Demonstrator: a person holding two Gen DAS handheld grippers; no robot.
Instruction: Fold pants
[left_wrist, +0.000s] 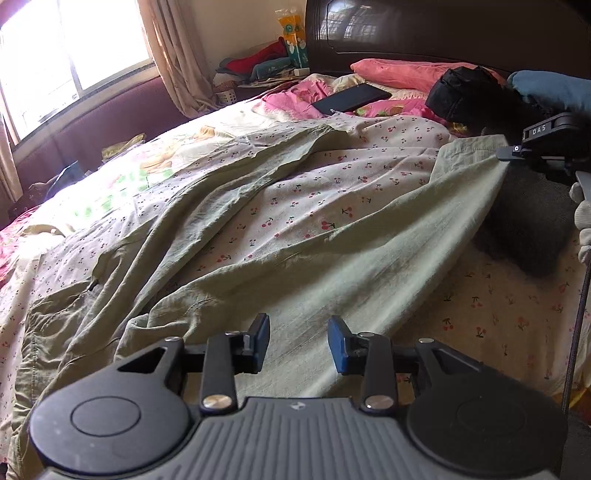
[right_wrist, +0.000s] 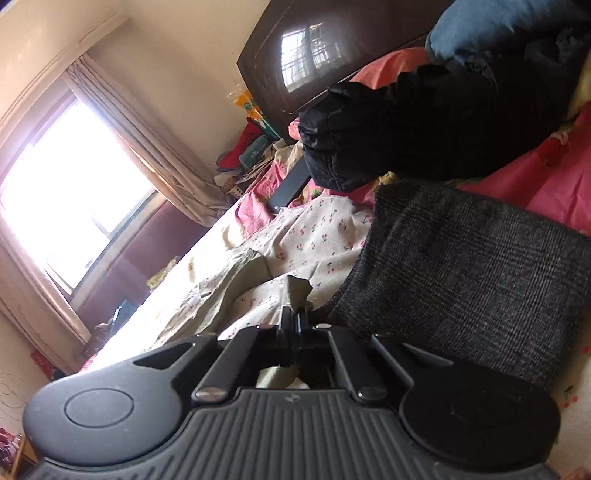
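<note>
Bed (left_wrist: 498, 314), 1 pants (left_wrist: 295, 266), 2 hand-held grippers: left (left_wrist: 298, 343) apart, right (right_wrist: 295, 317) pinching hem.

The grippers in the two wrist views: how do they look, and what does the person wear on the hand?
The left gripper has a grey ribbed body, black round side discs, black links with silver rivets, and blue pads. The right gripper is black and marked "DAS". The hand wears a white knitted glove.

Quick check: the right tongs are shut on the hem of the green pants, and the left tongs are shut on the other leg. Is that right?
Not quite. The left tongs are open, hovering over the green pants with nothing pinched between their blue pads, as the left wrist view shows. The right tongs are indeed shut on the hem of the pants.
</note>
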